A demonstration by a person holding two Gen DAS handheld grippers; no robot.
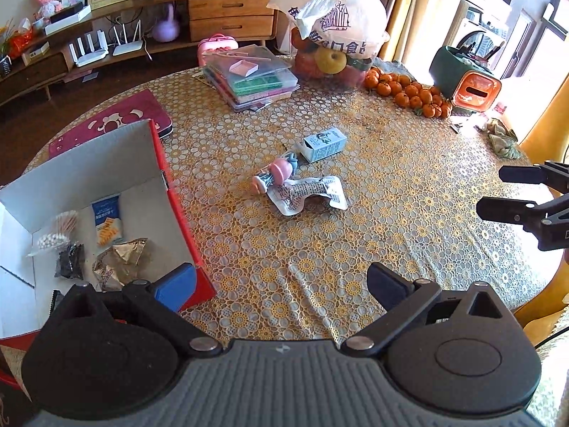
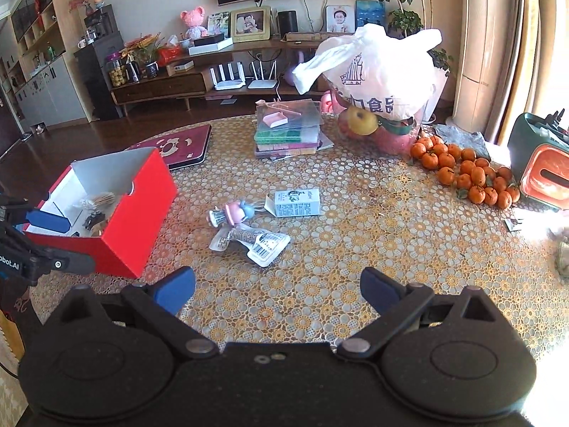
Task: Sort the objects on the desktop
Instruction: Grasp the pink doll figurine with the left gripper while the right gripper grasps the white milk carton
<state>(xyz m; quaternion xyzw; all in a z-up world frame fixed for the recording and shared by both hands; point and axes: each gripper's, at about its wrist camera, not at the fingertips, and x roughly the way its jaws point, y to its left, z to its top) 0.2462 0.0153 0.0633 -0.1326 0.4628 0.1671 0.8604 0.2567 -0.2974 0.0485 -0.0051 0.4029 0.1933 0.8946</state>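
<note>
The red box [image 2: 106, 213] sits open at the near-left of the table [image 1: 391, 213], and several small things already lie in it: a blue snack packet [image 1: 106, 219], a bundle of what look like cotton swabs [image 1: 58, 231], a dark little bag [image 1: 71, 259] and a crumpled foil wrapper [image 1: 121, 261]. So the sorting seems well underway.

Three things are left out on the cloth, all to the right of the box, in a loose cluster: a small pale blue carton [image 2: 297, 203] lying on its side farthest from the box, a pink and blue toy-like thing [image 2: 233, 213] just beside it, and a clear printed pouch [image 2: 256, 242] touching that. From here I can't make out what the toy-like piece really is.

The left gripper [image 1: 281, 284] hovers over the box's near corner, jaws spread wide and empty. The right gripper [image 2: 277, 290] hangs over bare cloth on the near side of the cluster, also wide open, holding nothing. The fruit and stacked cases beyond the box look like no part of this.
</note>
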